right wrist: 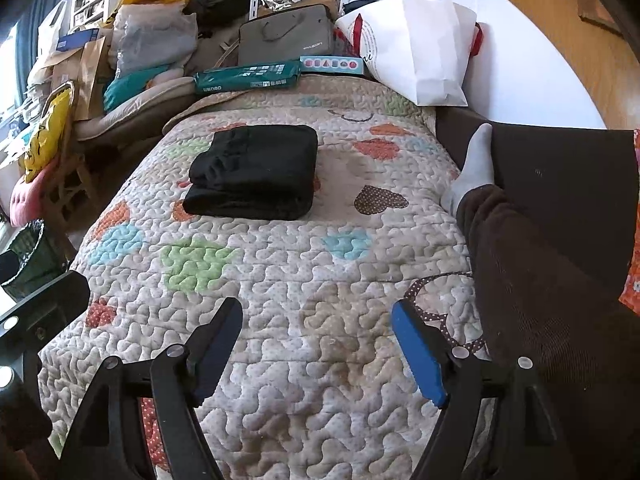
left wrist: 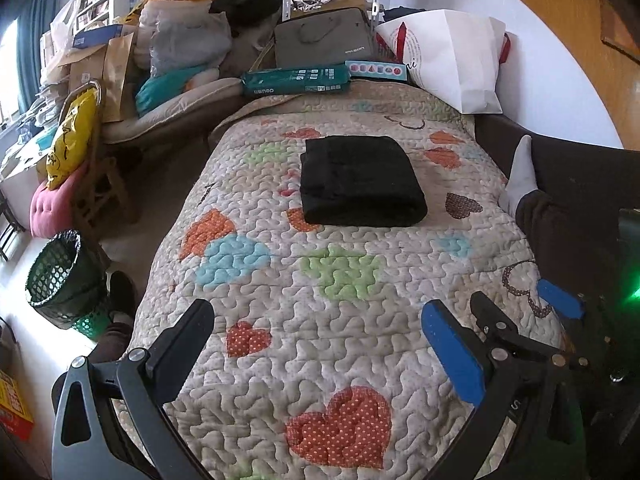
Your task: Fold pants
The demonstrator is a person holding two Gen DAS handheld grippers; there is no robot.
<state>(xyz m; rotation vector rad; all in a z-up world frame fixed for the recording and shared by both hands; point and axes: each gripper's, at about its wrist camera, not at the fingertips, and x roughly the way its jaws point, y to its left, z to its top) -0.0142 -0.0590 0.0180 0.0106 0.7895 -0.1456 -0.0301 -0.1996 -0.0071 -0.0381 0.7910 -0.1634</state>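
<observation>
The black pants point(left wrist: 360, 182) lie folded into a compact rectangle on the heart-patterned quilt point(left wrist: 320, 280). They also show in the right wrist view point(right wrist: 256, 174), up and left of centre. My left gripper point(left wrist: 320, 328) is open and empty, held above the quilt well short of the pants. My right gripper point(right wrist: 318, 320) is open and empty too, hovering over the near quilt. The right gripper's blue-padded fingers point(left wrist: 560, 300) show at the right edge of the left wrist view.
The person's leg in dark trousers with a white sock point(right wrist: 476, 168) lies along the bed's right side. A white paper bag point(left wrist: 452, 60), a green box point(left wrist: 296, 80) and piled bags sit at the bed's far end. A green mesh bin point(left wrist: 64, 276) stands on the floor left.
</observation>
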